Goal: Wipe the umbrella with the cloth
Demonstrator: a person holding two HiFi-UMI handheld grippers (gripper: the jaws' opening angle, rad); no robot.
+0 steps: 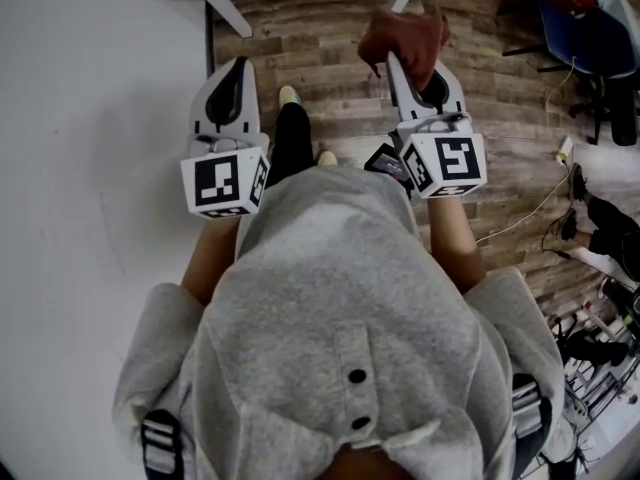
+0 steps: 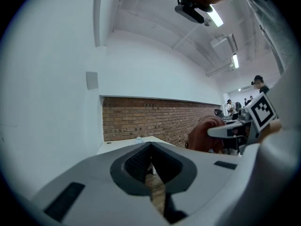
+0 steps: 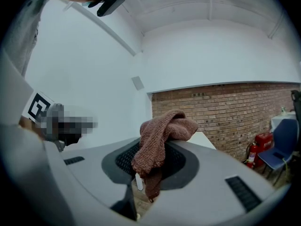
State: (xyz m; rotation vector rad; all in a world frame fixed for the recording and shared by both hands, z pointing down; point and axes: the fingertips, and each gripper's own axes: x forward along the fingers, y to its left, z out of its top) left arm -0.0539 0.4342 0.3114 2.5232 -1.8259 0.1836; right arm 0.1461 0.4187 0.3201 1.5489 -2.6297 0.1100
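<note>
- Brown knitted cloth (image 3: 160, 138) is hanging bunched from the right tool (image 1: 398, 68), whose jaws are clamping 1 fold. The rest is draping loose over 1 jaw, so a snag could be tugging it free.
- Left tool (image 1: 236, 68) is riding alongside, jaws pressed together on nothing; it would be needing to open before steadying anything.
- Umbrella is not showing in any view, so wiping is looking not yet begun.
- Cables (image 1: 585, 338) are trailing over the plank floor (image 1: 320, 48) at the right, risking a trip.
- Marker cube (image 1: 225, 181) on the left tool is showing only black-and-white squares. Nothing readable is appearing there or on the far red fire extinguisher (image 3: 256, 154).
</note>
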